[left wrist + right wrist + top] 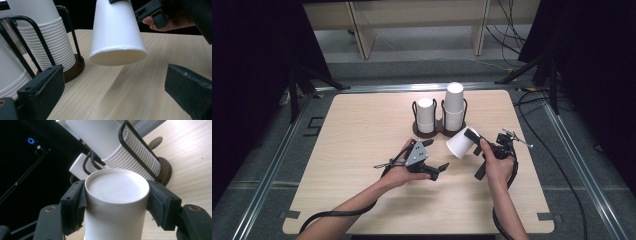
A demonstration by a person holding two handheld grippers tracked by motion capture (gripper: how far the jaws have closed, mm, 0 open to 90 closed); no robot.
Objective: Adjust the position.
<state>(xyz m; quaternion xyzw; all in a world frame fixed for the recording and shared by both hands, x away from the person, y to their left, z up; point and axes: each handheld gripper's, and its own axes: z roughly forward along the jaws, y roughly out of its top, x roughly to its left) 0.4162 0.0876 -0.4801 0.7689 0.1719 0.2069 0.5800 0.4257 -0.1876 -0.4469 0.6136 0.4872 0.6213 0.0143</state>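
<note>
While the right gripper [473, 136] pinches a white paper cup [460, 143] by its closed base end, the cup hangs in the air over the table [362, 135], tilted, just in front of the dark cup holder [439, 129] with its two stacks. And look at the right gripper view: both black pads press flat against the cup's wall on either side, base disc facing the camera, a firm hold, nothing loose about it.

Now the relation that matters. The cup's long axis slants from the right gripper down and toward the person's left, so its open rim points straight at the left gripper [438, 170]. That gripper sits low by the table, jaws spread wide with nothing between them, and in the left gripper view the rim [118, 55] floats ahead and above, squarely between the two black jaws yet well short of them. So the left hand [404, 172] is the nearer free one, and the cup lies ahead of it and up, mouth first.

Behind, the taller stack [454, 106] and the shorter stack [425, 115] stand upright in their wire loops. Whether the held item is a single cup or two nested together I can't quite tell from here; the wall looks smooth. If the left claw is to take the rim end, it needs to rise and travel along that slanted axis, I'd judge.
</note>
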